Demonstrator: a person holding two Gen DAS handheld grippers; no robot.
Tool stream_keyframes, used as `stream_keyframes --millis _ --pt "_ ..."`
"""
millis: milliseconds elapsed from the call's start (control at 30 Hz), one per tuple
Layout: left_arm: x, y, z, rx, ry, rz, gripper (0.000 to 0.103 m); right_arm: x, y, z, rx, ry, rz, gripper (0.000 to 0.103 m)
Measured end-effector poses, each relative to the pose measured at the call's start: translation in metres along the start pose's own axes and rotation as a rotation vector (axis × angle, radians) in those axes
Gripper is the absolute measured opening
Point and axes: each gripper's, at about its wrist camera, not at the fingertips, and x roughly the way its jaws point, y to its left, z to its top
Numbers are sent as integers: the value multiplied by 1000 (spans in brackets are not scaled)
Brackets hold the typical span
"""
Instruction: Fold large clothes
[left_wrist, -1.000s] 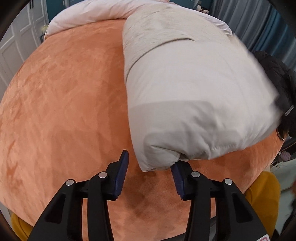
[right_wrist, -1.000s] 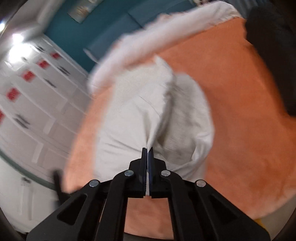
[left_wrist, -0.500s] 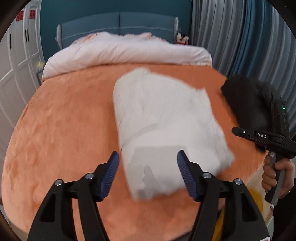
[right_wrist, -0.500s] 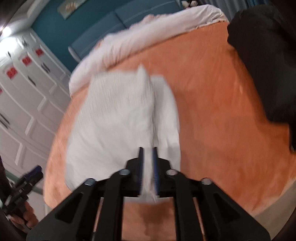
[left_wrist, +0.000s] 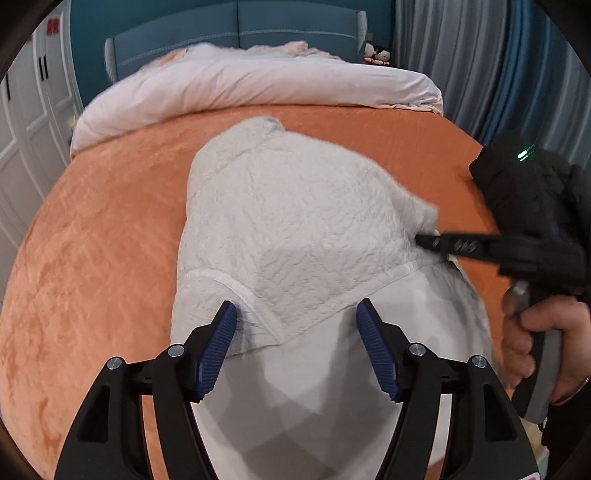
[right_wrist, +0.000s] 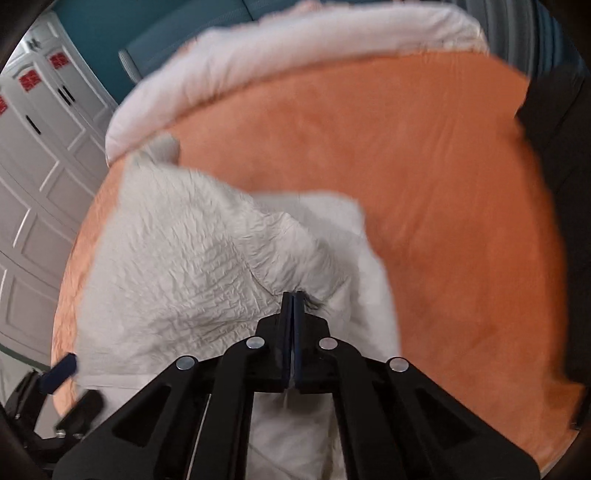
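— Well, where does the left gripper (left_wrist: 295, 328) stand?

— At the bottom of the left wrist view, its jaws spread wide and opening a little more. The blue fingertips (left_wrist: 221, 332) sit on either side of the pale grey garment (left_wrist: 288, 229) without pressing it; cloth lies beneath and between them, but nothing is gripped.

— And the right gripper (right_wrist: 292, 306)?

— Its jaws are pressed together in the lower middle of the right wrist view, with a pinch of the same garment (right_wrist: 177, 266) caught between the pads. Folds gather toward that point. In the left wrist view it reaches in from the right edge, nose on the garment's right side, with a hand (left_wrist: 535, 343) around its handle at the lower right.

— Where does the garment lie?

— On the orange bedspread (left_wrist: 103, 236), around the middle of the left wrist view and running down to the bottom edge. A crinkled, quilted layer is turned over a smoother layer, its hem crossing just above the left fingertips.

— What lies farther out?

— A pale pink duvet (left_wrist: 258, 85) is bunched across the upper part of the frame, in front of a teal headboard (left_wrist: 236, 18). White cupboard doors (right_wrist: 40, 155) fill the left side of the right wrist view, and grey-blue curtains (left_wrist: 480, 59) hang at the upper right of the left one. A black garment (left_wrist: 524, 192) sits at the bed's right edge.
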Motion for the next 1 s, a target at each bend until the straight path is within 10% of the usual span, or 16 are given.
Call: stream_keyframes --millis 267,333,400,433,833,1000 --pt "9 1 -2 4 11 24 76 -12 -23 -14 67 -34 90 2" --pt "-2 15 0 -45 25 5 76 -41 -33 -23 103 -79 138 17" --pt "-14 37 -2 -126 27 -18 78 -64 -41 -36 130 -116 125 77" --pt "-18 47 -4 -165 28 -30 81 -67 -44 -42 137 -117 118 82" --pt "39 115 -35 -525 97 -355 98 -1 -44 -75 253 109 321 90" --pt "24 118 -39 -505 84 -381 77 -19 -18 -80 188 97 422 33"
